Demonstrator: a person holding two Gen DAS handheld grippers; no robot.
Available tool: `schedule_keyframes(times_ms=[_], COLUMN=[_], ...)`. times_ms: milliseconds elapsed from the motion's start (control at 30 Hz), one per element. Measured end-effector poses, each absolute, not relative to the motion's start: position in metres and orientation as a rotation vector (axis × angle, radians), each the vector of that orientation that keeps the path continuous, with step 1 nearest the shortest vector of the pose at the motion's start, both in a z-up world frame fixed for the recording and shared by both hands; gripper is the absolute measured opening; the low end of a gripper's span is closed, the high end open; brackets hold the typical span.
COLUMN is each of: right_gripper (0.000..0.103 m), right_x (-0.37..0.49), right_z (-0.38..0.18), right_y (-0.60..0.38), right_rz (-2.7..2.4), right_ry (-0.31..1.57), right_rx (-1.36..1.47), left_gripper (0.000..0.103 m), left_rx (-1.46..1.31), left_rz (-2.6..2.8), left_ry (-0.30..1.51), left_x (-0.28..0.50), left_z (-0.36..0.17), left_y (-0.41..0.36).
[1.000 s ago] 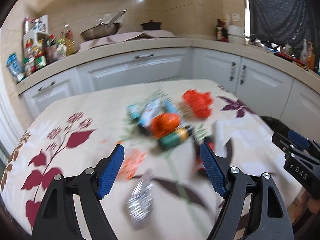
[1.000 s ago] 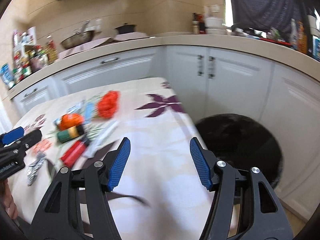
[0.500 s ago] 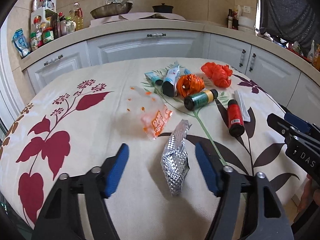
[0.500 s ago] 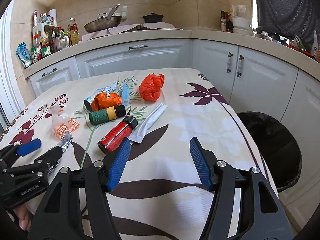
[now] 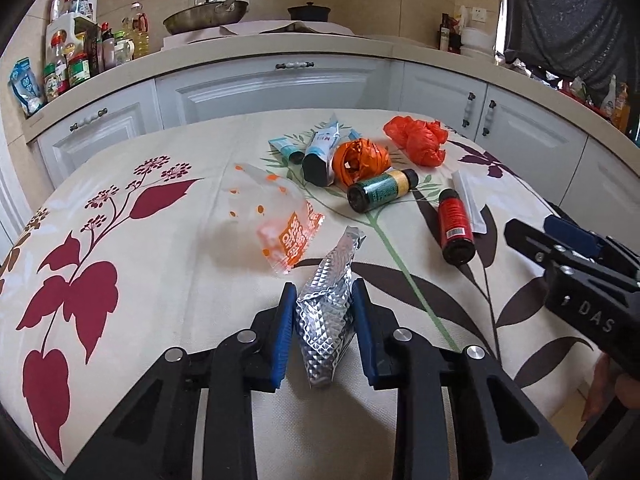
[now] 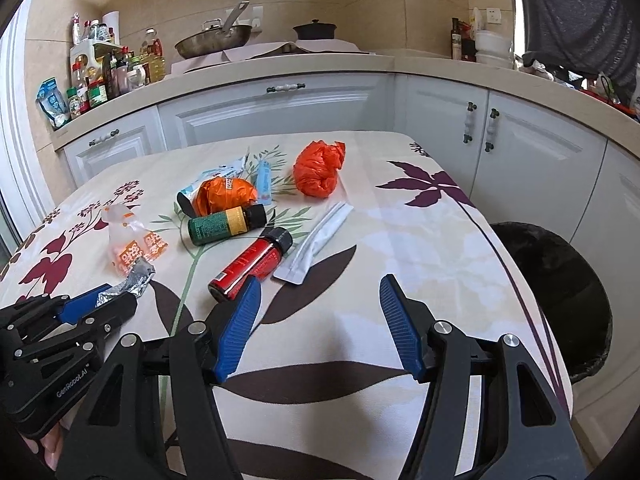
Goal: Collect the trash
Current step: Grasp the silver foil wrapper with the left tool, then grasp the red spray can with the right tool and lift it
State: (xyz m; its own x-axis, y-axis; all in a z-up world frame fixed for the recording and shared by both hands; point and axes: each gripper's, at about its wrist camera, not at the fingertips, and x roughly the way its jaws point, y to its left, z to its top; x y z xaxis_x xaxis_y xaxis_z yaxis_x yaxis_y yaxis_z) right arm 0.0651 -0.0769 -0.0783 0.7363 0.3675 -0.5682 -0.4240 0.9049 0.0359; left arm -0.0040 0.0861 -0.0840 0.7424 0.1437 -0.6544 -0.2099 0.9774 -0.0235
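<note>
Only my right camera shows the black bin (image 6: 560, 296). My left gripper (image 5: 323, 330) pinches the silver foil wrapper (image 5: 326, 320); my right gripper (image 6: 316, 320) hangs wide apart.

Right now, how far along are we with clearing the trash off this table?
Barely started. Nothing looks binned yet; the bin's inside is too dark to check. In hand: the left gripper is closed on the silver foil wrapper, which still touches the tablecloth. The right gripper is open and empty. Left: red bottle, green bottle, white sachet, two orange bags, clear printed bag, tubes.
</note>
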Motion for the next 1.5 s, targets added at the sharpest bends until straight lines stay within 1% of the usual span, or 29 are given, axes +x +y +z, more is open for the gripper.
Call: schedule_keyframes(times_ms=[433, 600, 700, 733, 833, 933, 1067, 1233, 1500], right_gripper=[0.060, 0.060, 0.058, 0.057, 0.050, 0.048, 0.034, 0.025, 0.024], right_x=[0.066, 0.068, 0.071, 0.073, 0.076, 0.081, 0.085, 0.085, 0.084], right_z=[-0.076, -0.077, -0.078, -0.078, -0.080, -0.082, -0.087, -0.087, -0.087], right_y=[-0.050, -0.037, -0.030, -0.028, -0.022, -0.017, -0.013, -0.012, -0.014], right_rz=[0.488, 0.498, 0.501, 0.500, 0.503, 0.499, 0.500, 0.508, 0.517], right_ry=[0.608, 0.627, 0.644, 0.649, 0.669, 0.687, 0.718, 0.723, 0.723], right_rx=[-0.123, -0.150, -0.159, -0.161, -0.174, -0.187, -0.208, -0.225, -0.218], left_gripper=[0.029, 0.029, 0.029, 0.029, 0.029, 0.029, 0.029, 0.029, 0.029], left_rx=[-0.135, -0.160, -0.171, -0.177, -0.184, -0.198, -0.209, -0.214, -0.213], left_rz=[0.248, 0.287, 0.307, 0.310, 0.322, 0.332, 0.338, 0.336, 0.333], left_ry=[0.636, 0.632, 0.634, 0.635, 0.631, 0.632, 0.638, 0.642, 0.642], left_x=[-0.016, -0.016, -0.016, -0.016, -0.015, -0.014, -0.012, -0.011, -0.010], left_z=[-0.057, -0.056, -0.057, -0.057, -0.057, -0.058, -0.060, -0.061, -0.060], left_y=[0.111, 0.130, 0.141, 0.144, 0.152, 0.161, 0.168, 0.170, 0.167])
